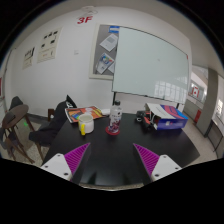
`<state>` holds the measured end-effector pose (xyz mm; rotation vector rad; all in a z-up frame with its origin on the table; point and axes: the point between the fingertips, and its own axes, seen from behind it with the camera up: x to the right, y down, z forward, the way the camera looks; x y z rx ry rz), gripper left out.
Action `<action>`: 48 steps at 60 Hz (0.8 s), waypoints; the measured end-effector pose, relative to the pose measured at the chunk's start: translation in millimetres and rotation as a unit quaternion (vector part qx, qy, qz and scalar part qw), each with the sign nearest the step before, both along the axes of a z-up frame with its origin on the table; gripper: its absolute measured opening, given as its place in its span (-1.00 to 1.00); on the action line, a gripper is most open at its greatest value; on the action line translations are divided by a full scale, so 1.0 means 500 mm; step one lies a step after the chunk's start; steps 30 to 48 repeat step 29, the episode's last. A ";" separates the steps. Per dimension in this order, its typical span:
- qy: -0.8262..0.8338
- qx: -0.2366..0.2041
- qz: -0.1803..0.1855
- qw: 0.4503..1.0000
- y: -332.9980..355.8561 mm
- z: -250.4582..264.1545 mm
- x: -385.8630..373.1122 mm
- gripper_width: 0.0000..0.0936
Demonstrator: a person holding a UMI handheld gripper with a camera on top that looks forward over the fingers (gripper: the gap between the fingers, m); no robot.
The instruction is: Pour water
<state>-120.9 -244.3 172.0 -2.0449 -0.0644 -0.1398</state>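
Chairs [28,128] stood left of the dark table [120,155] — a yellow cup [87,127], then a clear water bottle [115,117] sat mid-table, well beyond the gripper [111,160], whose fingers were spread and grasped nothing — a colourful box [166,115] lay right.

— What is carrying everything here?

— A dark table [120,150] is stretching away ahead, its near part lying bare.

— And what is sitting on it?

— Toward the far side, a yellow cup [87,127] is standing near a pink item [113,130] and a clear bottle [116,113]. Behind the cup, a colourful box [84,114] is lying. Further along the far edge, a blue and white box [165,115] is resting beside some small items too tiny to make out.
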 end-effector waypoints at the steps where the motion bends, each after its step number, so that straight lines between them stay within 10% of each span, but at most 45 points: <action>1: 0.001 0.000 -0.002 1.000 -0.011 0.003 0.000 0.81; 48: 0.005 0.010 -0.028 1.000 -0.107 0.054 0.051 0.80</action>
